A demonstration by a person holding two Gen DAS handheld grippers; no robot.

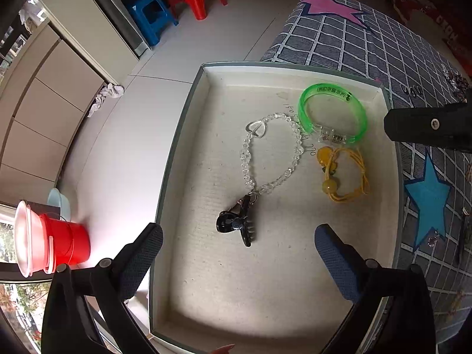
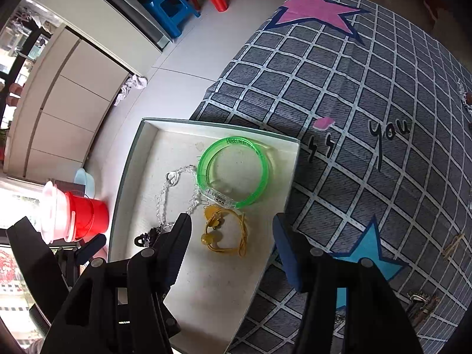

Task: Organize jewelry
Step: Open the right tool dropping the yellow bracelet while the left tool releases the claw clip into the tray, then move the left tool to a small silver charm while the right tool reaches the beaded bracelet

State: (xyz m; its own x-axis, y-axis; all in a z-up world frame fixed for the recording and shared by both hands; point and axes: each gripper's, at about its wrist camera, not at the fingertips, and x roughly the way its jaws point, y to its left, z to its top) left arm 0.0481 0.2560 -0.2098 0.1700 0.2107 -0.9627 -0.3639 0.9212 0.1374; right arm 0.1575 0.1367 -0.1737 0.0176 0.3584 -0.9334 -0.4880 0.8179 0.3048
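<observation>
A shallow white box (image 1: 188,135) (image 2: 129,171) sits at the edge of a grey checked cloth. In it lie a green bangle (image 1: 332,112) (image 2: 233,174), a clear bead chain (image 1: 274,153) (image 2: 174,185), a black hair claw (image 1: 239,224) (image 2: 144,237) and a yellow cord bracelet with amber beads (image 1: 342,174) (image 2: 224,233). My left gripper (image 1: 239,253) is open and empty above the box's near part, just short of the hair claw. My right gripper (image 2: 233,244) is open and empty above the yellow bracelet; one of its fingers (image 1: 427,126) reaches in from the right in the left wrist view.
The cloth (image 2: 354,118) has pink and blue stars and carries several small jewelry pieces at the right (image 2: 421,301) (image 1: 463,233). On the floor to the left are a red bucket (image 1: 65,242) (image 2: 85,218), cabinets, and blue and red stools (image 2: 174,8).
</observation>
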